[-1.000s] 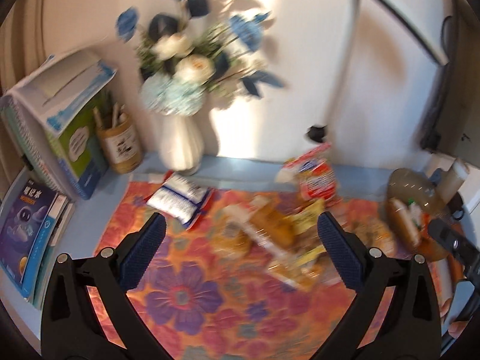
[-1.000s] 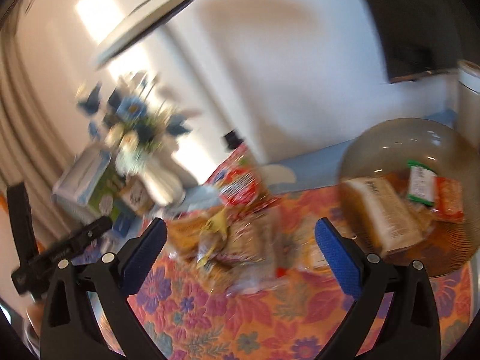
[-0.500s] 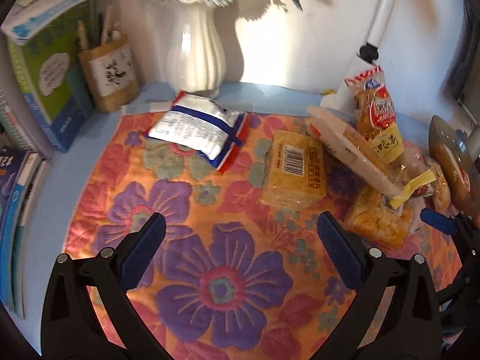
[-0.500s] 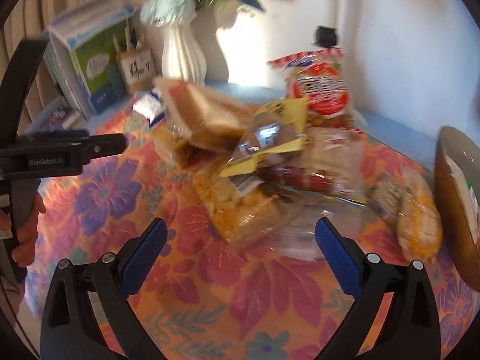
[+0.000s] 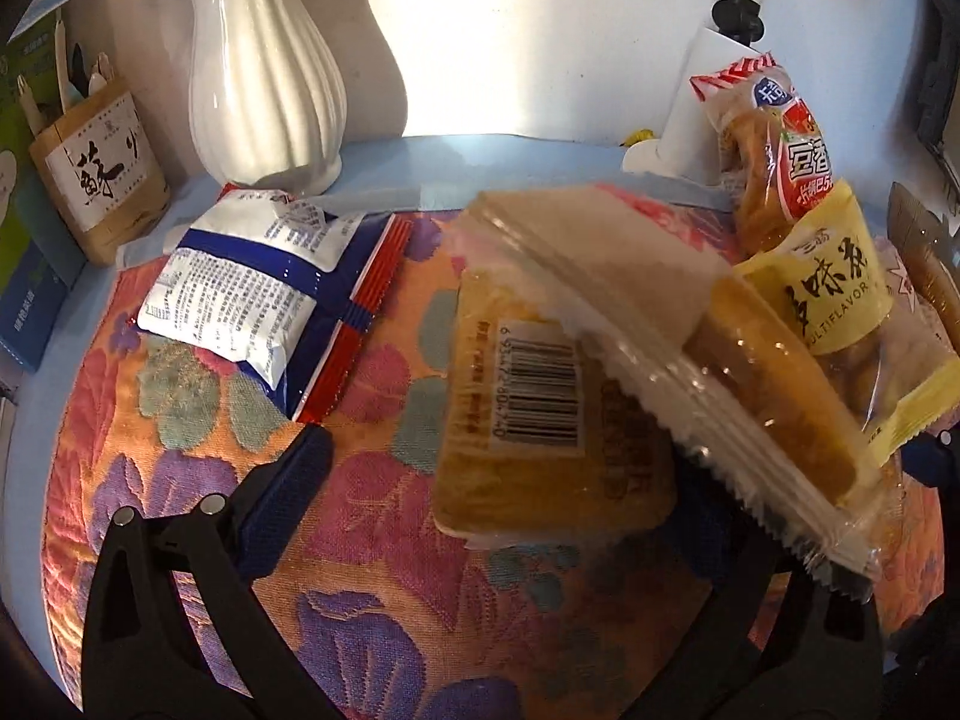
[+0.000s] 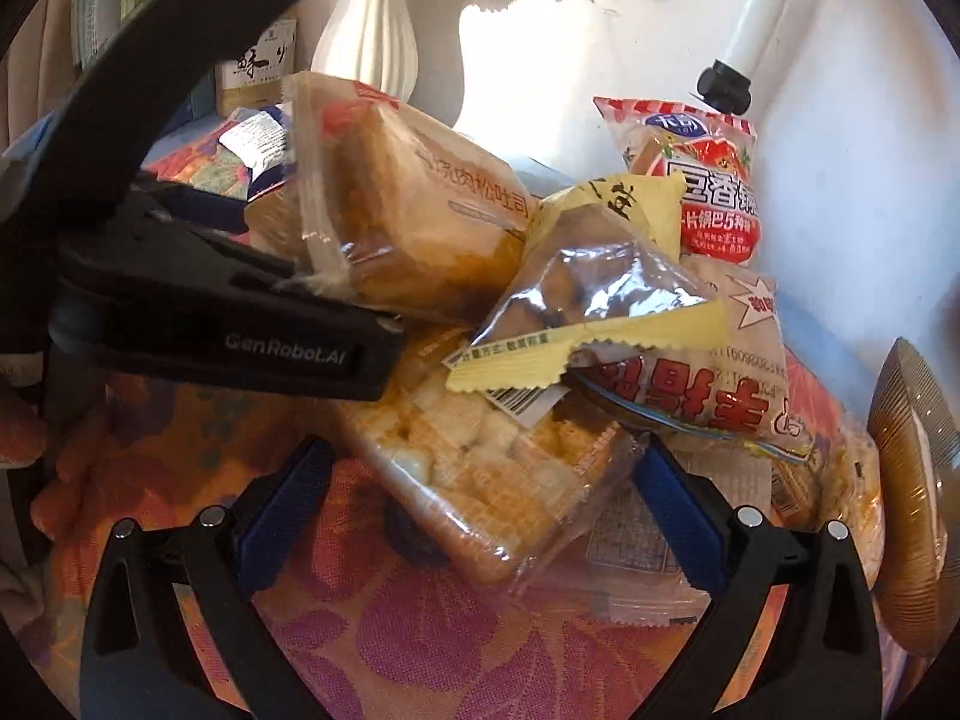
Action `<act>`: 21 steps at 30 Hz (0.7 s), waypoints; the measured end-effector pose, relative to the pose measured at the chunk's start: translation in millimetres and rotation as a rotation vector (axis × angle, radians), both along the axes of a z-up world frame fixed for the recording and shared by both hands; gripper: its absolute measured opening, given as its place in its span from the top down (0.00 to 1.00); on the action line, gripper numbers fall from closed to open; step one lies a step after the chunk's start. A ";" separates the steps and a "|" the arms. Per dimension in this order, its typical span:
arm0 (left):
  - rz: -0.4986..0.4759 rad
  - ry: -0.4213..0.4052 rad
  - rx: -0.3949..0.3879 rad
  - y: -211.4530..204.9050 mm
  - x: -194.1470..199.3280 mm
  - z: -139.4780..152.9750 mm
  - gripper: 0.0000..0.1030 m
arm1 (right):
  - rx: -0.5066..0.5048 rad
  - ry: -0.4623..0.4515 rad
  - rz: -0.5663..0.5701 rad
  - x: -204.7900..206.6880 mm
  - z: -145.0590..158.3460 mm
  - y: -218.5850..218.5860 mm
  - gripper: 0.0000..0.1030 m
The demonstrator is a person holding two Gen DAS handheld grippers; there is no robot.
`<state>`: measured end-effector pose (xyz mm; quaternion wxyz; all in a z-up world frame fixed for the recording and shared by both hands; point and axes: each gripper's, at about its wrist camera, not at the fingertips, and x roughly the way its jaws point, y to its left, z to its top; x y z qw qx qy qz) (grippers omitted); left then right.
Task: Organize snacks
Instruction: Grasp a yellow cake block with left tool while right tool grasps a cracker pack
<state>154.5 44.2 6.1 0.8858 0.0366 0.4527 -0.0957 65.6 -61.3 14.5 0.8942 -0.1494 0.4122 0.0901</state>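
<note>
Your left tongs [image 5: 498, 474] gape around the flat yellow barcoded cake packet [image 5: 540, 420] at 12 o'clock, long axis 12-to-6; your right tongs [image 6: 480, 474] gape at the clear-wrapped puffed-rice bar [image 6: 480, 474], axis 10-to-4.

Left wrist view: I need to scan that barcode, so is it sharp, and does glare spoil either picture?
Left wrist view: barcode slightly soft, bars distinguishable, digits unreadable; wall sunlit, vase glossy. Right wrist view: sharp; glare on the clear wrapper.
</note>
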 end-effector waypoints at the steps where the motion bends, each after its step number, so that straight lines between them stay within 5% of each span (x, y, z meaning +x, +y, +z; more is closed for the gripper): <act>1: 0.001 0.000 -0.001 0.2 0.1 0.2 0.03 | -0.004 -0.002 0.000 -0.4 0.0 -0.2 0.05; 21: -0.004 0.005 0.004 -1.0 4.1 3.3 0.03 | -0.018 -0.013 -0.001 0.4 -2.3 6.8 0.05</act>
